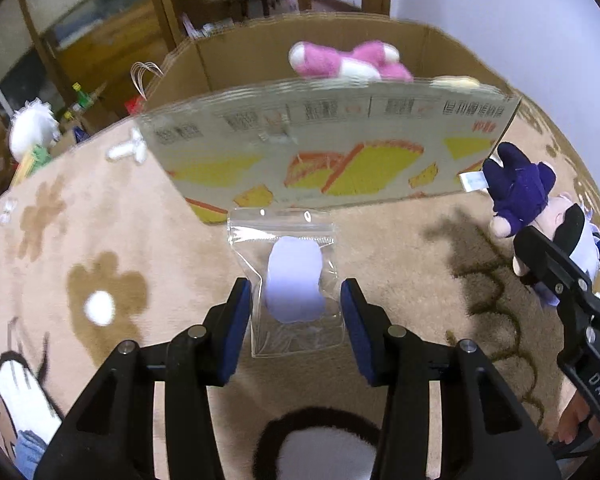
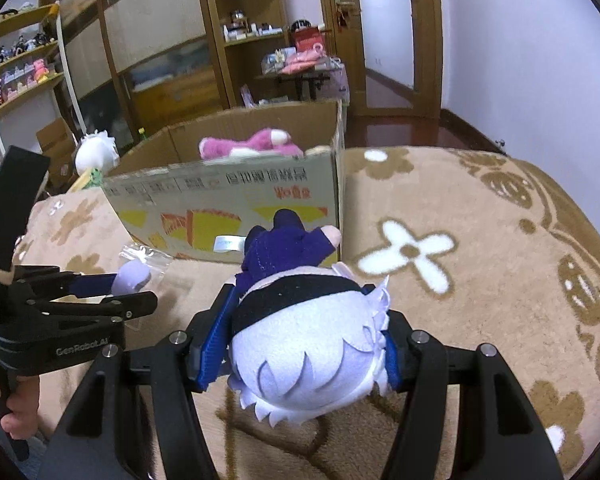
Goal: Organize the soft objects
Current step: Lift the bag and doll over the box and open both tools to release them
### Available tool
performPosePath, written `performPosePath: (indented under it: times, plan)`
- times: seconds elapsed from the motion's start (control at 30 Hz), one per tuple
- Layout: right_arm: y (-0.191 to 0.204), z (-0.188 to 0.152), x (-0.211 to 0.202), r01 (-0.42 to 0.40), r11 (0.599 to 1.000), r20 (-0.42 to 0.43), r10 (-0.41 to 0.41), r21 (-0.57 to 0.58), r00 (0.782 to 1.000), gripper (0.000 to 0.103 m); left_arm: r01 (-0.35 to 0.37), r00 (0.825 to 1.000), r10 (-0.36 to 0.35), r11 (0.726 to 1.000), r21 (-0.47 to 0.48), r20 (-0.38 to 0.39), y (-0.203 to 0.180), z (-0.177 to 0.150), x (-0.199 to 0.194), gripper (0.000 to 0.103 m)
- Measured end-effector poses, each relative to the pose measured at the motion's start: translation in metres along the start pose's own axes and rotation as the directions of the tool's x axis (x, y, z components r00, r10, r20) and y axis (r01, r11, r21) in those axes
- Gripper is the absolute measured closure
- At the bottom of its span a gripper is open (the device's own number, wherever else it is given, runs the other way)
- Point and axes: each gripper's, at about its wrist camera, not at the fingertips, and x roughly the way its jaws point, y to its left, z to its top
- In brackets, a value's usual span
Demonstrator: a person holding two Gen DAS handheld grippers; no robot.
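Observation:
A clear zip bag (image 1: 290, 280) with a pale lilac soft piece (image 1: 294, 286) lies on the beige rug. My left gripper (image 1: 296, 312) is open, its blue pads either side of the bag; it also shows in the right wrist view (image 2: 100, 292). My right gripper (image 2: 300, 336) is shut on a plush doll (image 2: 304, 344) with lilac hair and a dark purple outfit; the doll also shows in the left wrist view (image 1: 532, 204). A cardboard box (image 1: 340, 152) stands just beyond, with a pink plush (image 1: 348, 60) inside.
The beige flowered rug (image 2: 480, 240) spreads to the right. A white plush (image 1: 32, 128) lies at the far left. Wooden shelves (image 2: 240, 32) and a door (image 2: 348, 20) stand behind the box. A small white item (image 1: 128, 150) lies left of the box.

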Motion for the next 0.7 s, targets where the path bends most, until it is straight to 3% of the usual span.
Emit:
performPosePath:
  times: [0.17, 0.3, 0.7]
  plan:
    - [0.004, 0.012, -0.020, -0.015, 1.000, 0.076, 0.015, -0.006, 0.997, 0.038, -0.055, 0.991, 0.057, 0.998, -0.025, 0.121, -0.005, 0.000, -0.037, 0.059]
    - [0.006, 0.024, -0.036, -0.022, 1.000, 0.146, 0.023, -0.011, 0.989, 0.038, -0.096, 0.970, 0.106, 0.994, -0.054, 0.217, 0.007, 0.009, -0.071, 0.059]
    - [0.026, 0.065, -0.050, 0.025, 0.997, 0.283, -0.004, -0.070, 0.959, 0.038, -0.191, 0.874, 0.230, 0.973, -0.132, 0.428, 0.042, 0.040, -0.099, 0.058]
